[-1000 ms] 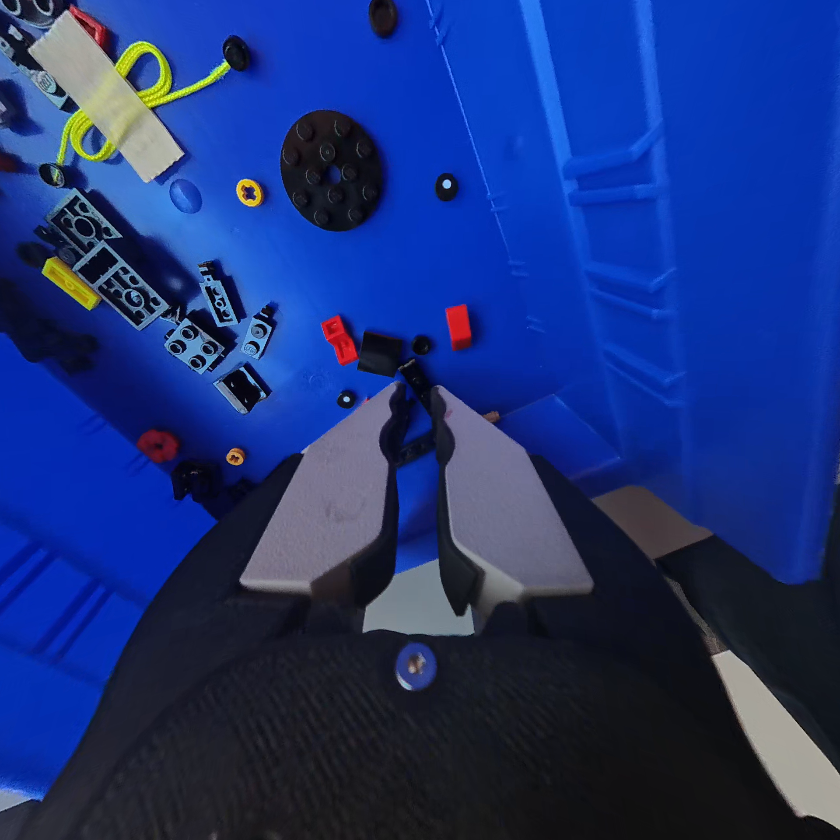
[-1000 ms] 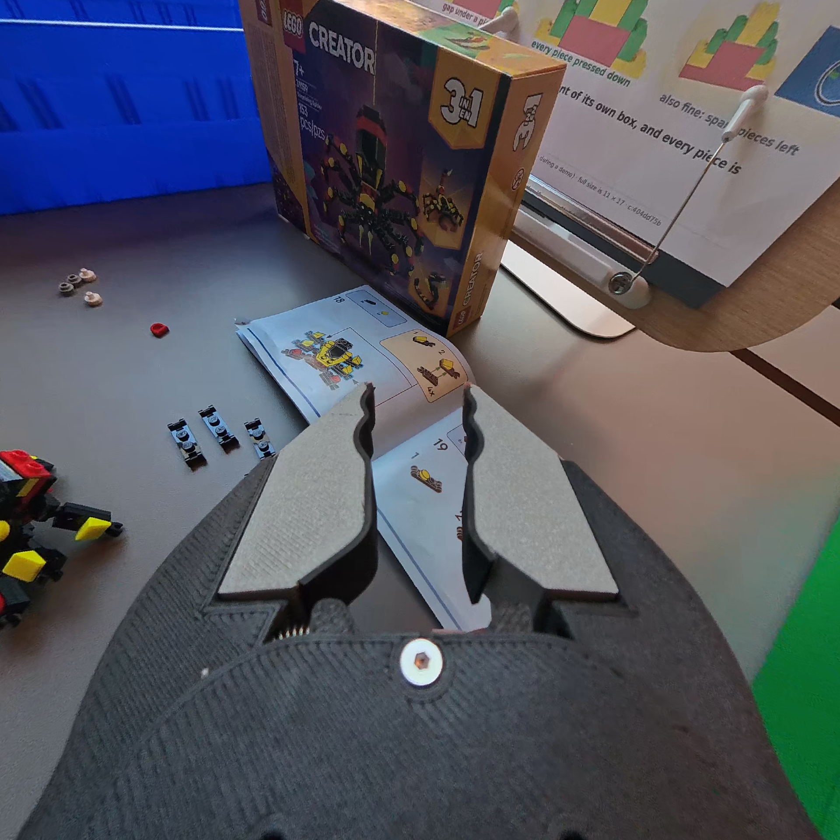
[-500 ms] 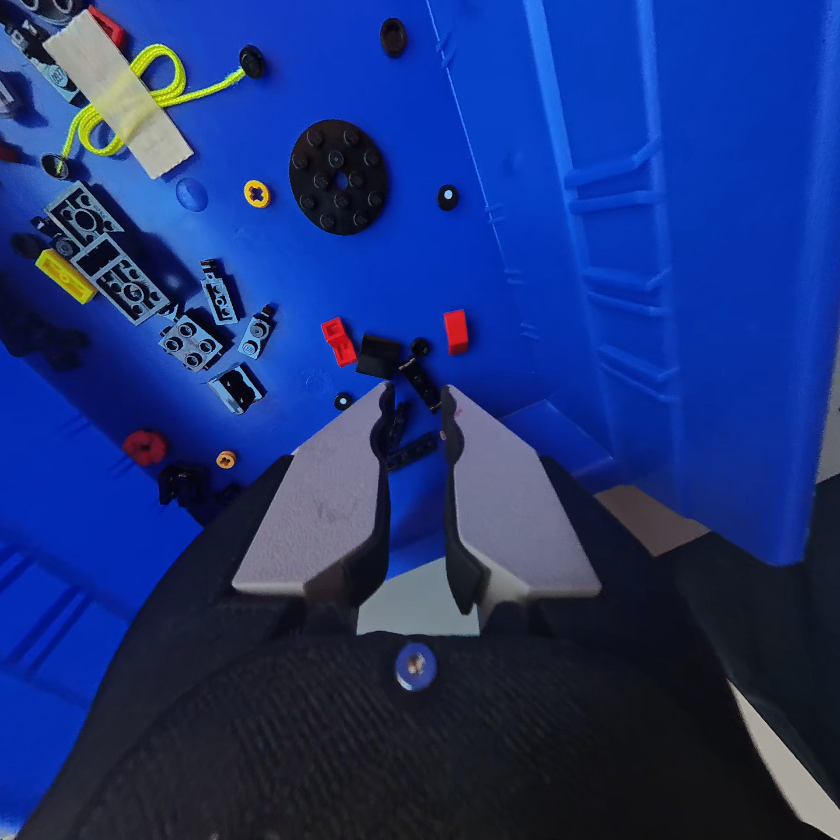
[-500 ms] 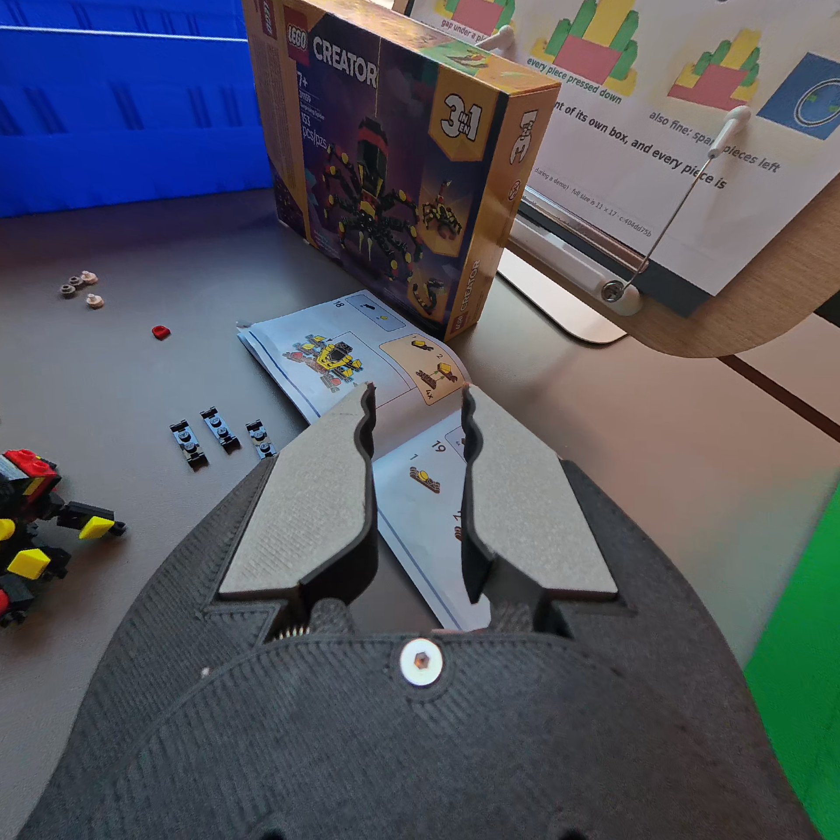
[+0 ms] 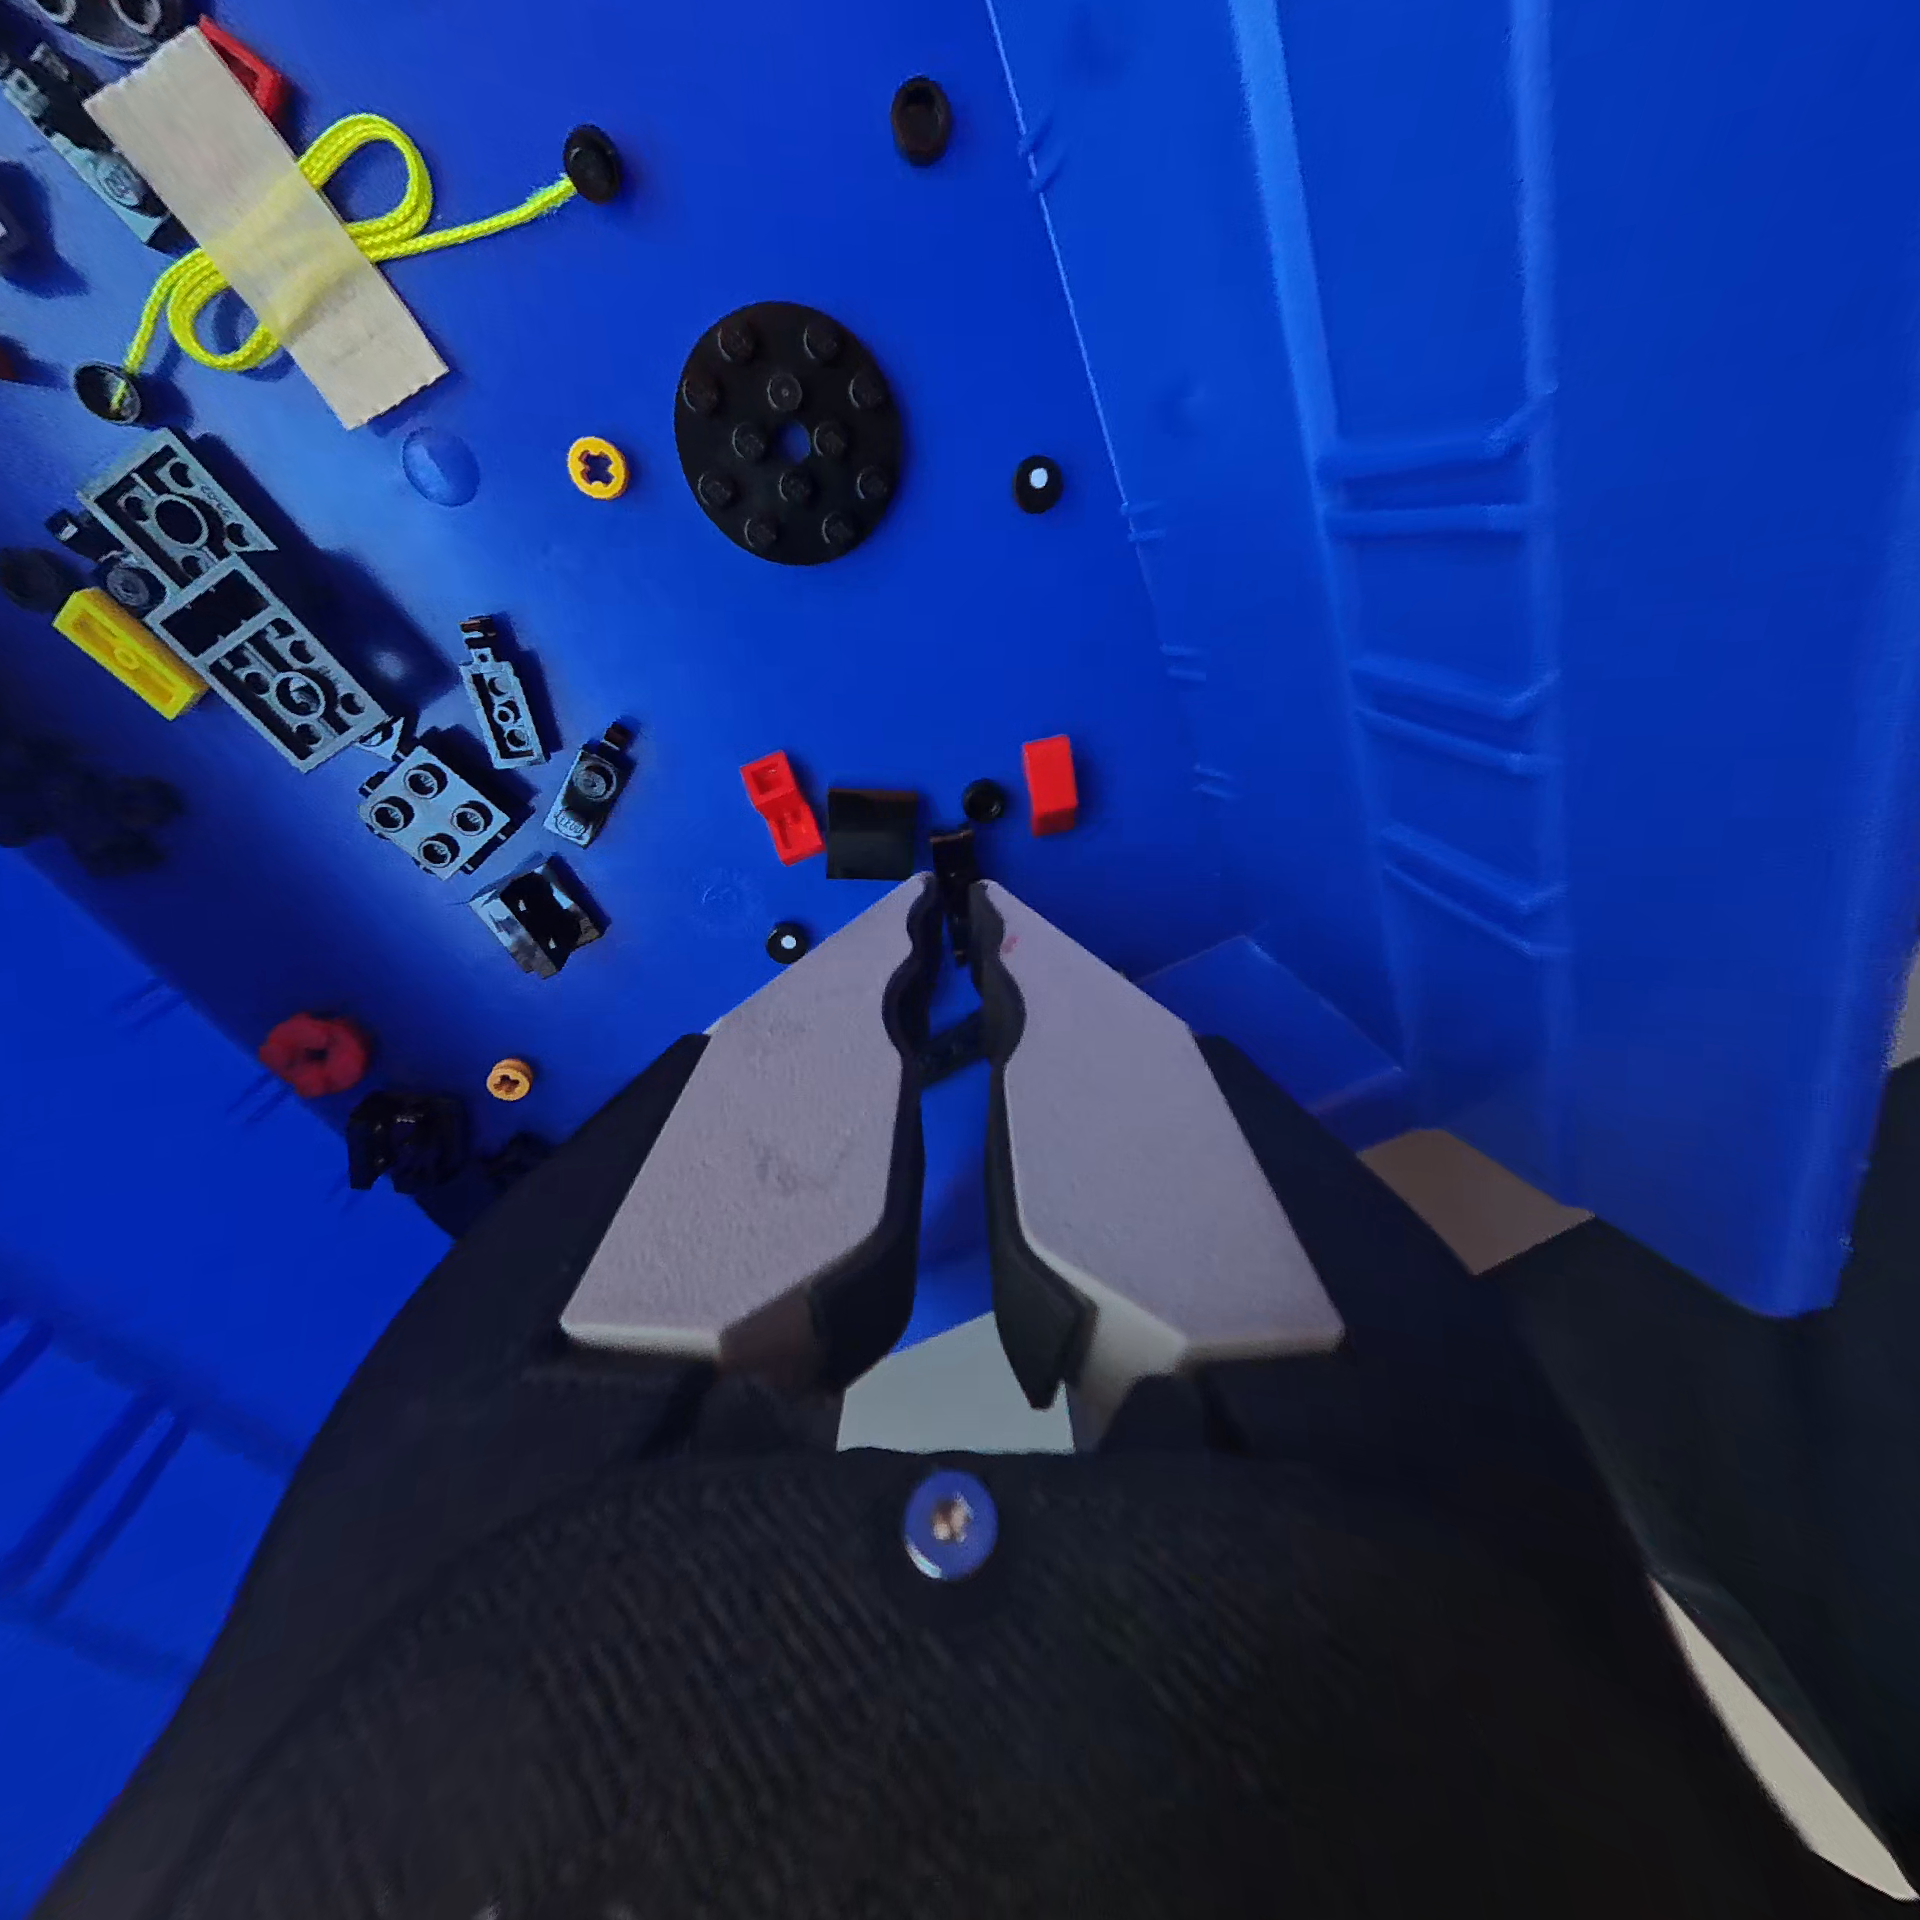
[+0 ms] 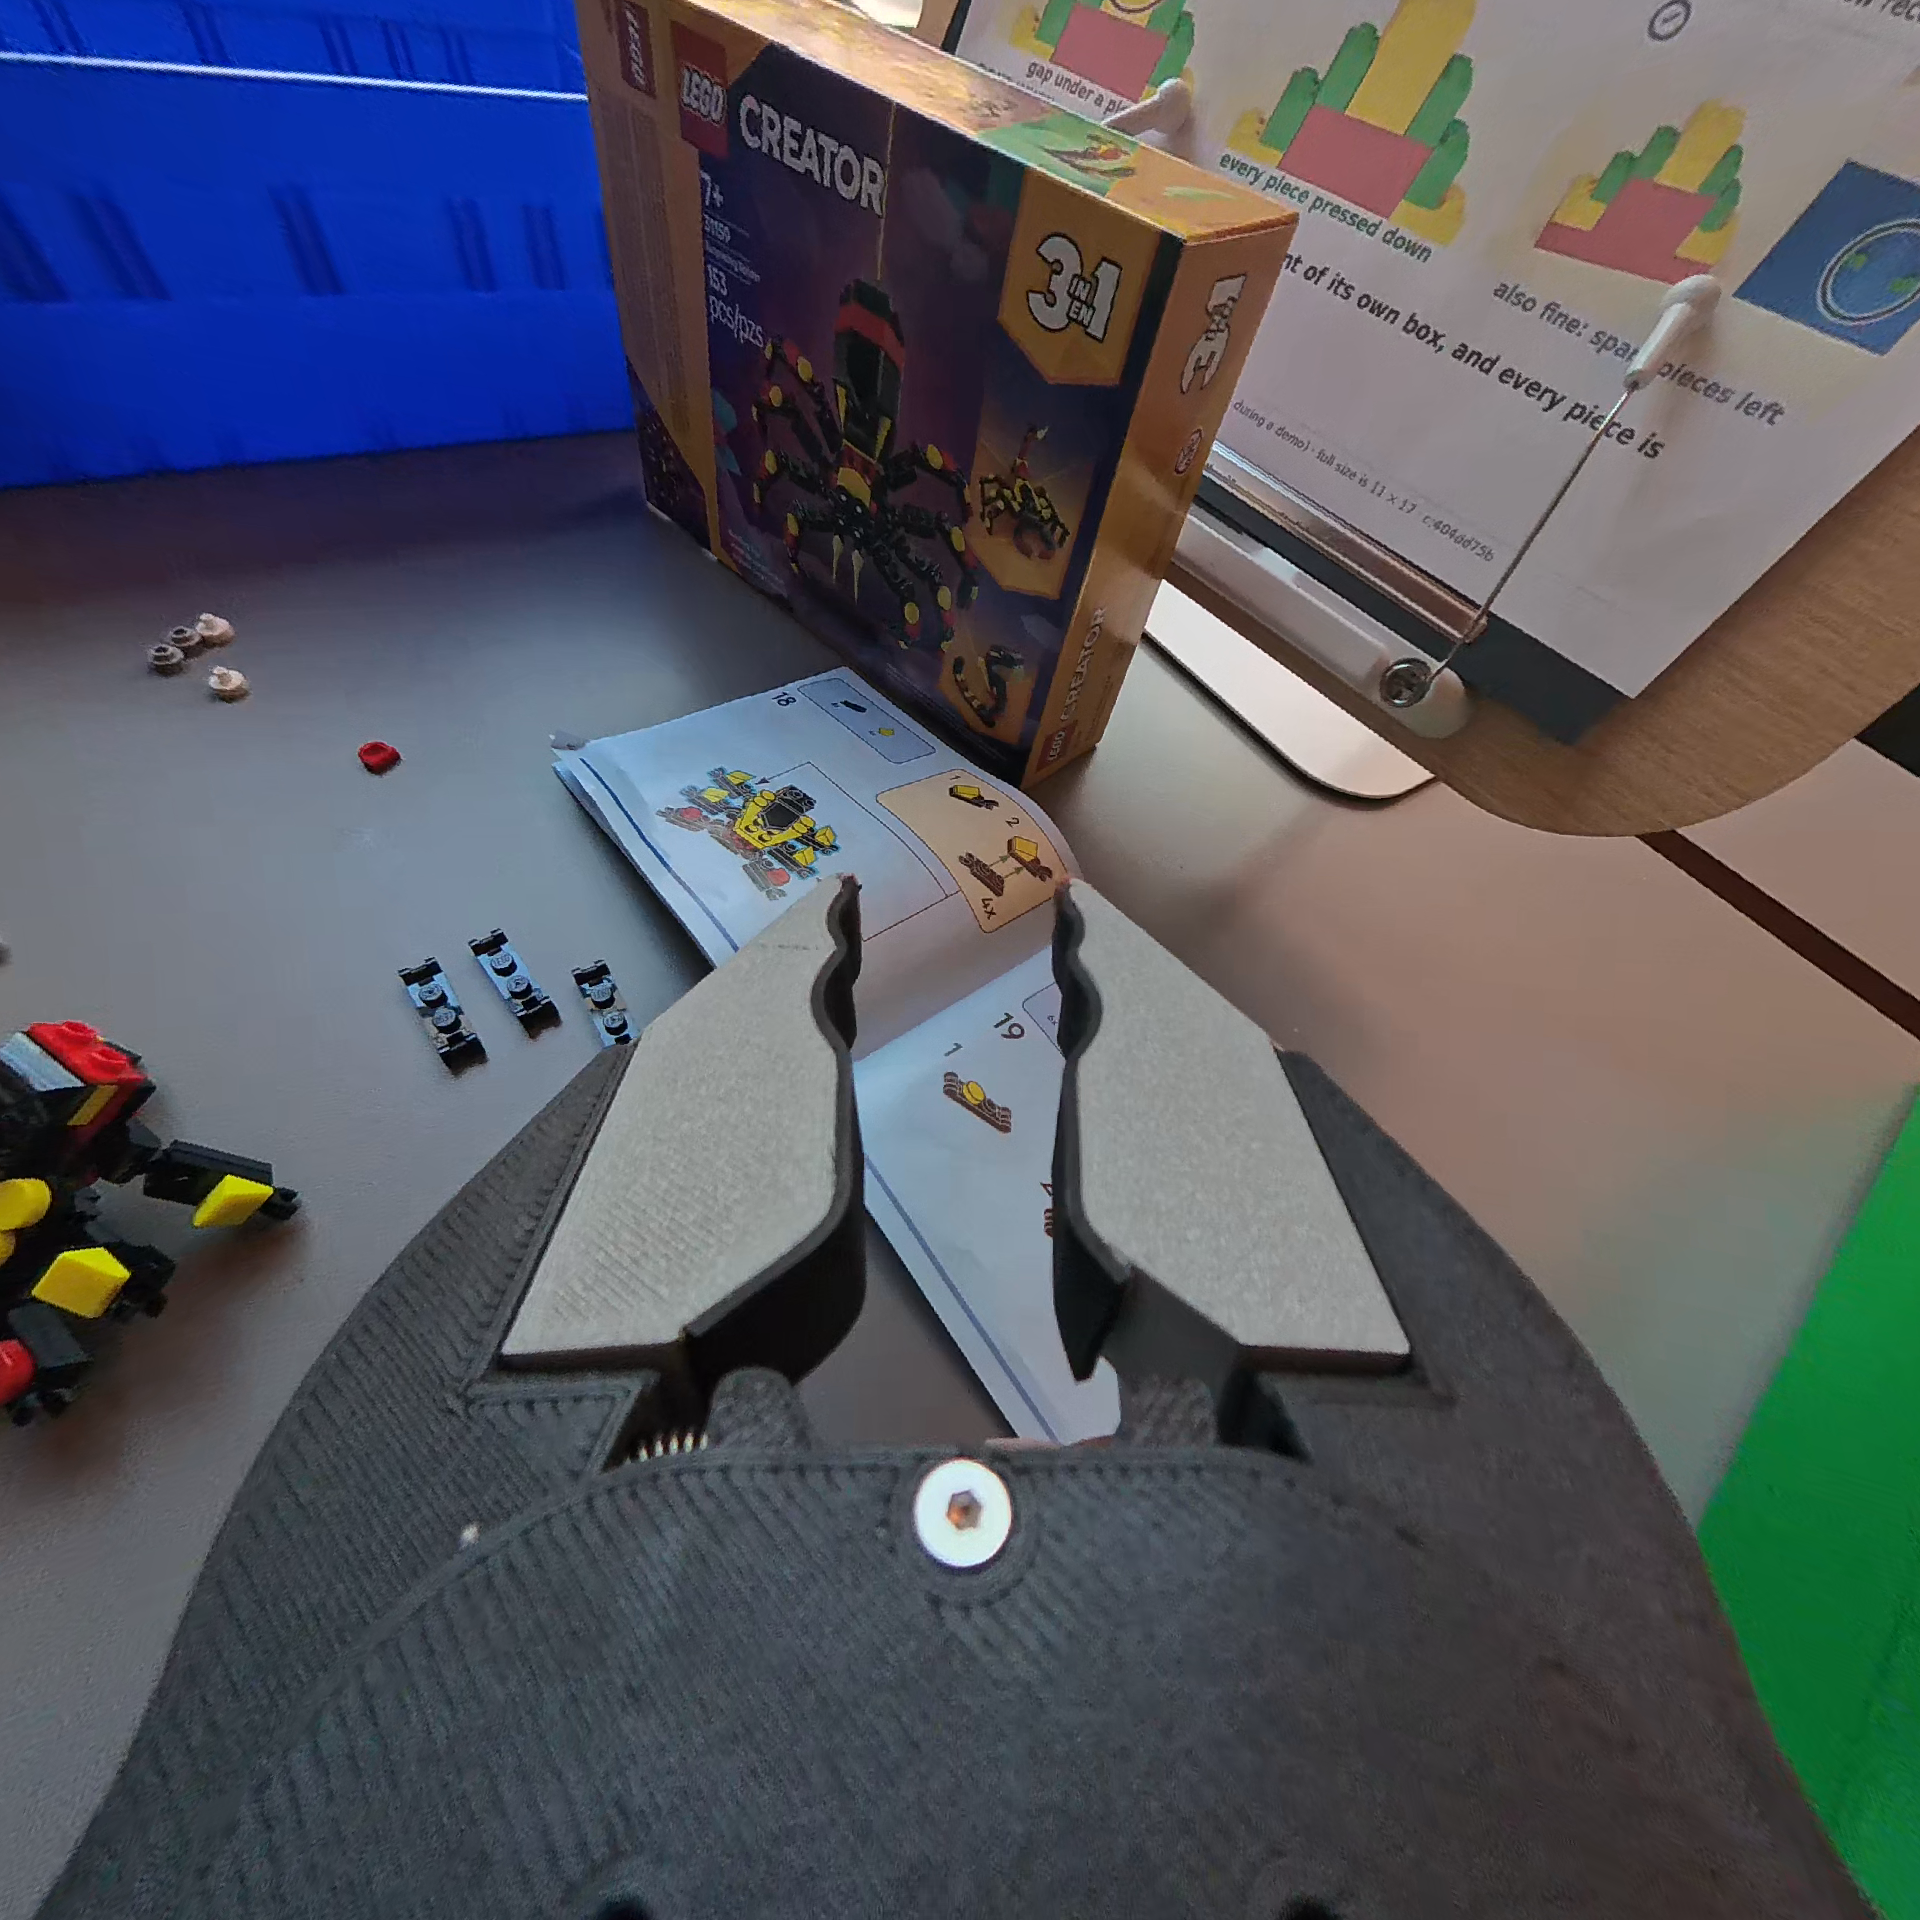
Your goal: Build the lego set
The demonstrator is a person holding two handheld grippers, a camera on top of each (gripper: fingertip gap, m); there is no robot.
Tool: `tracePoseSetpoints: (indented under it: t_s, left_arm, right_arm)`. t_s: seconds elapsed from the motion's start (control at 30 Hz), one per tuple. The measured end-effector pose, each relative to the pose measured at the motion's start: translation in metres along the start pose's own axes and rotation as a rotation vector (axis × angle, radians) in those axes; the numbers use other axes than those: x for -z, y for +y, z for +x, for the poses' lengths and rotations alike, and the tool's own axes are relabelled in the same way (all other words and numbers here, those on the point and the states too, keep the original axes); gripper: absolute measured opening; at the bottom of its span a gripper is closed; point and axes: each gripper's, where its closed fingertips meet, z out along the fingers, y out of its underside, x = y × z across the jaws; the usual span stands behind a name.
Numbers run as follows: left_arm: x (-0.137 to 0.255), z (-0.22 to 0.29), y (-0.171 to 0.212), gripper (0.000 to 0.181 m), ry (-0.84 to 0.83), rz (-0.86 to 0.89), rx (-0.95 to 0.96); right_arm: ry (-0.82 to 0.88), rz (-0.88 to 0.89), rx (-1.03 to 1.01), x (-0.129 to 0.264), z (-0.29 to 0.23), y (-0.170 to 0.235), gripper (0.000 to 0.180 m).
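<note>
We found the left gripper pinched nearly closed on a small black piece near the blue bin wall. The right gripper hung agape, empty, above the booklet. We advised lifting straight, keeping firm pressure.

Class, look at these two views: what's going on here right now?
A person is building a Lego set with two handheld grippers. The left gripper is inside a blue bin of loose pieces, pinching a small black piece. The right gripper hangs open above the booklet on the table, beside the part-built model and three black plates.
</note>
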Motion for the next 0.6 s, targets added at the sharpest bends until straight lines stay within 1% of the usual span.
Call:
tracePoseSetpoints:
  t_s: [0.07,0.1,0.17,0.33,0.43,0.5,0.57,0.6]
  left_arm:
    - [0.001,-0.007,-0.001,0.005,-0.05,0.009,-0.01]
    - [0.003,-0.015,-0.002,0.018,-0.104,0.009,-0.016]
    - [0.005,-0.023,0.001,0.017,-0.161,-0.004,-0.031]
    - [0.004,-0.014,0.001,0.024,-0.074,0.014,-0.014]
    - [0.003,-0.01,0.001,0.023,-0.046,0.016,-0.006]
    - [0.002,-0.011,0.0,0.019,-0.039,0.021,0.006]
    - [0.002,-0.017,-0.001,0.006,-0.075,0.026,0.0]
    - [0.002,-0.017,-0.001,0.006,-0.077,0.031,-0.004]
  right_arm:
    - [0.002,0.002,0.003,0.0,0.0,-0.001,0.034]
    - [0.002,0.003,0.003,0.001,0.0,-0.001,0.034]
    - [0.002,0.003,0.003,0.001,0.0,-0.001,0.034]
    - [0.007,0.005,0.005,0.001,0.001,-0.001,0.034]
    - [0.008,0.006,0.006,0.001,0.001,-0.001,0.032]
    - [0.006,0.005,0.006,0.001,0.001,-0.001,0.032]
    - [0.006,0.004,0.009,0.001,0.0,-0.001,0.032]
    - [0.007,0.005,0.01,0.001,0.0,-0.001,0.032]
